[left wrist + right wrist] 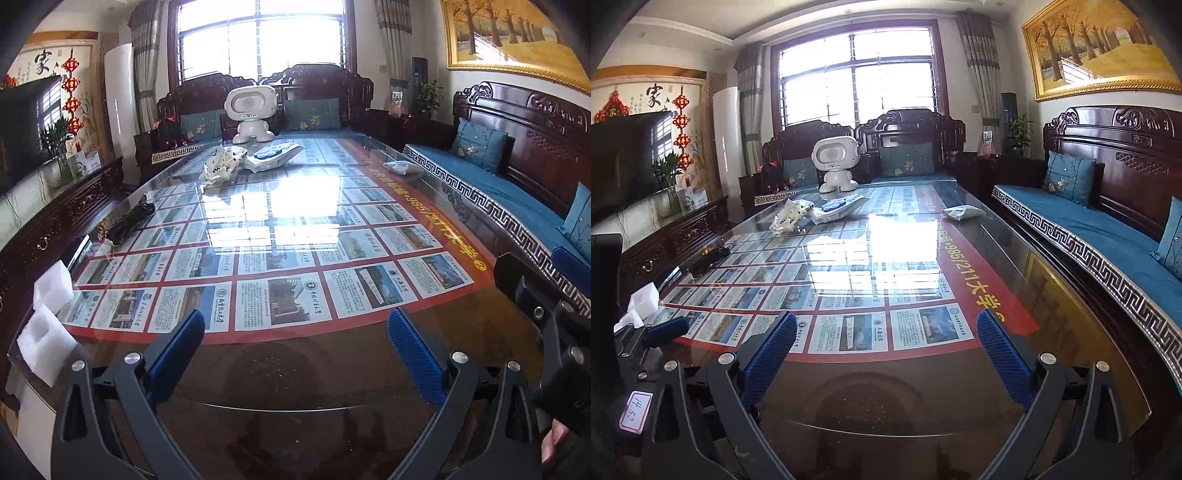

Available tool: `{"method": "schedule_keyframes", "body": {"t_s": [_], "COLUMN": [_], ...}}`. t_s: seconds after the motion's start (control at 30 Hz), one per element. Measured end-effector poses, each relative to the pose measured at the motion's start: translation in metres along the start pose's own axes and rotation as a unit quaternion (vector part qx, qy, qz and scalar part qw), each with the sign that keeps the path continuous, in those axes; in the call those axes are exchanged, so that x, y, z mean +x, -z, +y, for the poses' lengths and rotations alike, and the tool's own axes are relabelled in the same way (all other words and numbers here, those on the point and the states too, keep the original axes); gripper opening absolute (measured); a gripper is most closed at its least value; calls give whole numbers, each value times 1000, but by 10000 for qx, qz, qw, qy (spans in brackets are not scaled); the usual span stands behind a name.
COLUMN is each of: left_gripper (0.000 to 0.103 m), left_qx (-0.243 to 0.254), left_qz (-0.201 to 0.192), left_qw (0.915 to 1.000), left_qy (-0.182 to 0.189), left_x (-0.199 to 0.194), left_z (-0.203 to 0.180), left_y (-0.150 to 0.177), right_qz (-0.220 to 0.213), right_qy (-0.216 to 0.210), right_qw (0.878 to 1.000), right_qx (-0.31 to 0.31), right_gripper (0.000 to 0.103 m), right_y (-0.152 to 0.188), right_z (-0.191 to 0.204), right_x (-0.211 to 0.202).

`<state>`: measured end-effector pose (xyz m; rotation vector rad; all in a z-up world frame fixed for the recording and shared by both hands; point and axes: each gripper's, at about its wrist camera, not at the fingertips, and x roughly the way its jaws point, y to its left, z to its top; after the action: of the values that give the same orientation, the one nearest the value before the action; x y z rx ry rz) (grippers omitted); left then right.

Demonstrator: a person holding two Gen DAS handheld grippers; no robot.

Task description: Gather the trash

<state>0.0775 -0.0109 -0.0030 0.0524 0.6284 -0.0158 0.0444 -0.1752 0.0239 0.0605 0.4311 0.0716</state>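
Observation:
A crumpled white wrapper (221,164) (790,218) and a white-and-blue plastic bag (273,153) (838,207) lie at the far end of the glass table (295,369). A small white packet (400,167) (964,212) lies at the far right edge. Two white foam blocks (48,317) sit at the near left corner; they show in the right wrist view (641,301) too. My left gripper (295,350) is open and empty over the near table edge. My right gripper (886,350) is open and empty beside it, to the right.
A white toy robot (253,112) (836,162) stands at the table's far end. A black cable bundle (133,218) (709,256) lies at the left edge. Carved wooden sofas with blue cushions (517,192) line the right and far sides. A TV cabinet (55,221) runs along the left.

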Motion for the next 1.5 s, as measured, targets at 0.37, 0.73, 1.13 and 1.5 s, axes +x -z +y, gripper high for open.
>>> {"method": "schedule_keyframes", "body": {"t_s": [0.37,0.73,1.13,1.5], "left_gripper": [99,99,99,99], "left_qx": [-234,-550,-386,-228], "left_qz": [55,224,277,215], "left_qw": [9997,9978,9987,9995], "left_qy": [-28,291,180,29], "left_x": [5,7,6,7], "left_z": [10,23,17,13], "left_y": [-5,-12,-14,-17], "right_qz": [167,281,336,383], "right_qy": [31,33,-10,-44], "right_qw": [9998,9996,9994,9993], "right_qx": [42,-49,-44,-8], "right_gripper": [94,94,94,94], "right_y": [2,7,7,7], "right_z": [-4,-2,-5,-7], "right_x": [2,6,8,10]}}
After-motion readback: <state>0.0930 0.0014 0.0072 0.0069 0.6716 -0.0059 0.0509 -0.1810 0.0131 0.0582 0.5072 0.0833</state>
